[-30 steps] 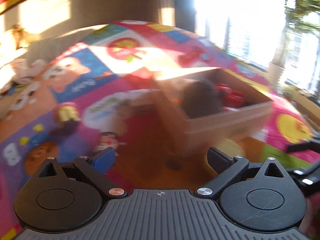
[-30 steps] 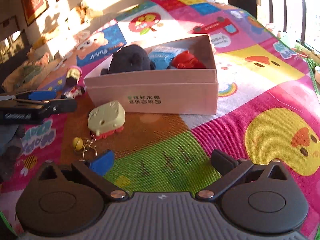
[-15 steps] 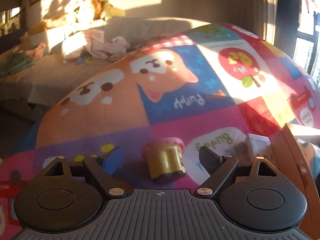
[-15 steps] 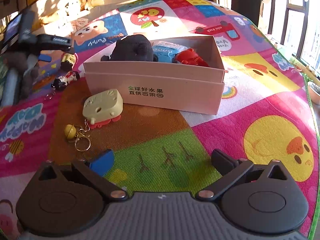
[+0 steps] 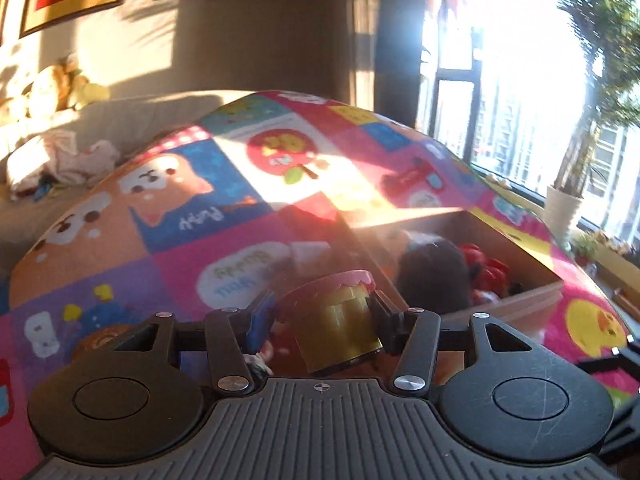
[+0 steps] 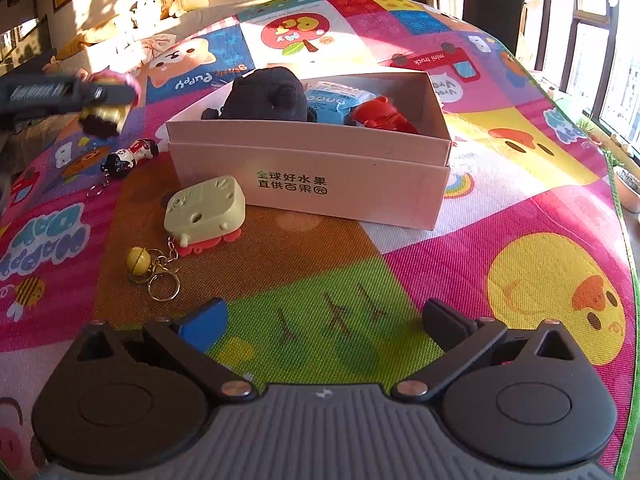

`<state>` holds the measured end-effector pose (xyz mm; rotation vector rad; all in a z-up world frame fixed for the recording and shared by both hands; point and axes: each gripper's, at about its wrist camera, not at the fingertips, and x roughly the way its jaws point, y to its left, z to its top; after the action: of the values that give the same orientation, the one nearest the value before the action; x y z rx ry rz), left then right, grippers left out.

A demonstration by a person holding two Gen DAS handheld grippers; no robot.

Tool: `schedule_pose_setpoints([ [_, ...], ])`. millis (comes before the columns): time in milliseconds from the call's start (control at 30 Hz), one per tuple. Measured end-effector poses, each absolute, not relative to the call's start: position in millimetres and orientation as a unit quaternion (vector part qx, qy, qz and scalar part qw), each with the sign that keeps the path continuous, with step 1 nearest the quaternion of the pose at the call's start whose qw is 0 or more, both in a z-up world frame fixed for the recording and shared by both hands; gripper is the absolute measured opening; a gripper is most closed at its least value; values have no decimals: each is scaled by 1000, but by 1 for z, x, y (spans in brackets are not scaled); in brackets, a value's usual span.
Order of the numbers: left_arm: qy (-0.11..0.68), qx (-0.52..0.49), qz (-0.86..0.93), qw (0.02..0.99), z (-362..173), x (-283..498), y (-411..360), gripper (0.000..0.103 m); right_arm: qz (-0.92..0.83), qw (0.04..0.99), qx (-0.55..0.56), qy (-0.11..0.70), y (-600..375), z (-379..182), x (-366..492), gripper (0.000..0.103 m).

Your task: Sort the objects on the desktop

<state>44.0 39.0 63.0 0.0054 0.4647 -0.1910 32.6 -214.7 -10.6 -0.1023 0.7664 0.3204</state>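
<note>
The small gold cylinder with a pink lid (image 5: 340,320) tilts lid-up toward the pale cardboard box (image 5: 532,300), pinched crosswise in the just-closed left claw (image 5: 320,316); the right claw (image 6: 324,320) gapes empty.

In the right wrist view, the lower middle of the mat (image 6: 340,300) lies bare, so a gripper could pass there. At centre the open box (image 6: 320,172) blocks the way; the green case (image 6: 204,208), bell keyring (image 6: 154,266) and doll keychain (image 6: 128,156) crowd the left.
</note>
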Motion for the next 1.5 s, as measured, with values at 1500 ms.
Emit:
schedule_pose_setpoints([
  [1500, 349, 82, -107, 927, 22, 210, 41, 62, 158, 914, -48, 371, -217, -10, 33, 103],
])
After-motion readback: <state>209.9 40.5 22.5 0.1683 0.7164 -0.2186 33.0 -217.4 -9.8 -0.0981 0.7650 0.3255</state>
